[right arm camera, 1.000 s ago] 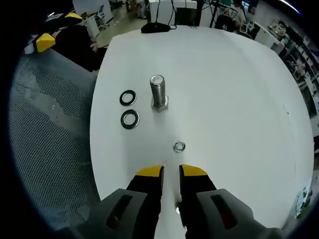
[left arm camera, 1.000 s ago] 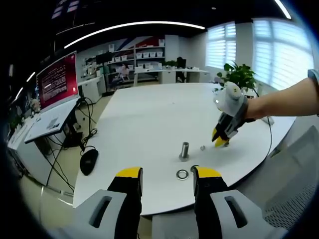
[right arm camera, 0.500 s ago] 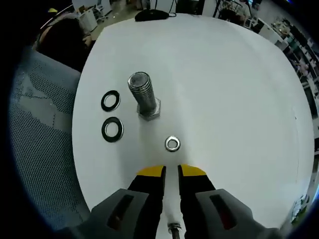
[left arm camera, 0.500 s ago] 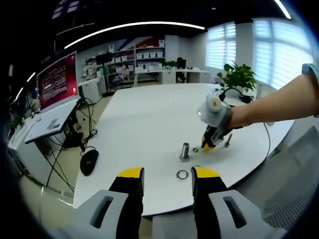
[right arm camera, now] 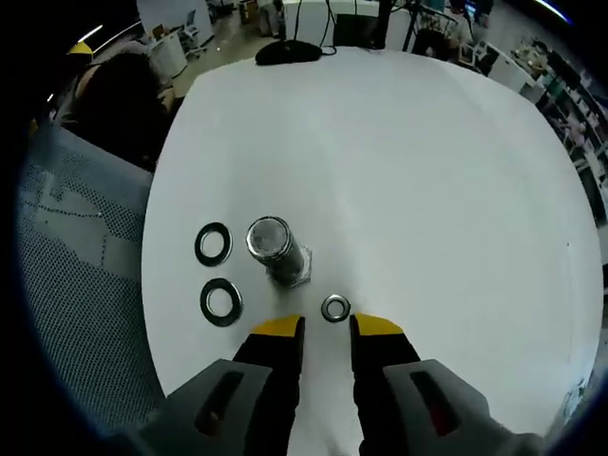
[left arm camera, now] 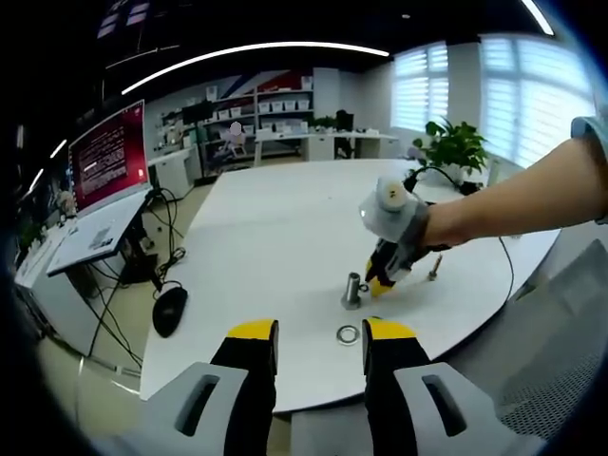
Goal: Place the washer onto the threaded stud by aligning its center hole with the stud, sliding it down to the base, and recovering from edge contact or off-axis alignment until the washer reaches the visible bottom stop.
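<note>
The small washer (right arm camera: 333, 308) lies flat on the white table (right arm camera: 427, 171), just above my right gripper (right arm camera: 326, 328), whose yellow jaws stand a little spread and hold nothing. From this washer, the threaded stud (right arm camera: 275, 249) stands upright on its hex base at about 10 o'clock, just beside it. Two larger dark washers (right arm camera: 213, 243) (right arm camera: 220, 302) lie flat at 9 o'clock of the stud, apart from each other.

In the left gripper view, my left gripper (left arm camera: 321, 337) hangs back near the table edge with its jaws spread and empty.

I judge the step in hand is the pick of the small washer. To do it well, I should lower the jaws so they pass on both sides of the rim, then close slowly. A flat thin ring can slip away, so I should keep clear of the stud base.
</note>
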